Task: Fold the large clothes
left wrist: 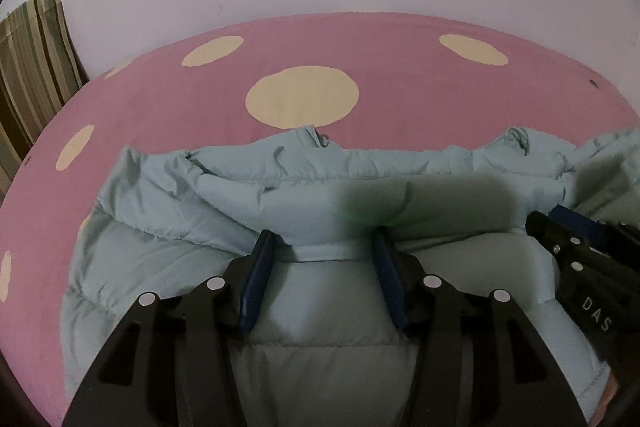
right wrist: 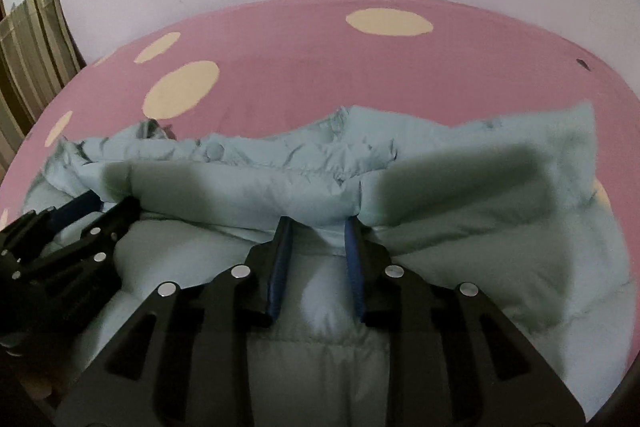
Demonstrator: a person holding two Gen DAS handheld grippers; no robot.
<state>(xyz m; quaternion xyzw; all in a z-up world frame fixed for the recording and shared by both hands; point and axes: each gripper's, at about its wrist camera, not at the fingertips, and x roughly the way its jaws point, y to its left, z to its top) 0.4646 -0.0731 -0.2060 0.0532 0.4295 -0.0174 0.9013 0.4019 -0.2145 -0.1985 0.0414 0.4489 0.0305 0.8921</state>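
Both grippers, left (left wrist: pixel 324 247) and right (right wrist: pixel 318 233), sit side by side, fingers apart, astride the jacket (left wrist: pixel 340 347) fold running crosswise just ahead.

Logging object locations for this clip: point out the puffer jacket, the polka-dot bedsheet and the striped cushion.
puffer jacket (left wrist: pixel 328 307): left wrist view, quilted panel between the tool's fingers.
polka-dot bedsheet (left wrist: pixel 400 67): left wrist view, bare pink area.
striped cushion (left wrist: pixel 36 55): left wrist view, its striped face.
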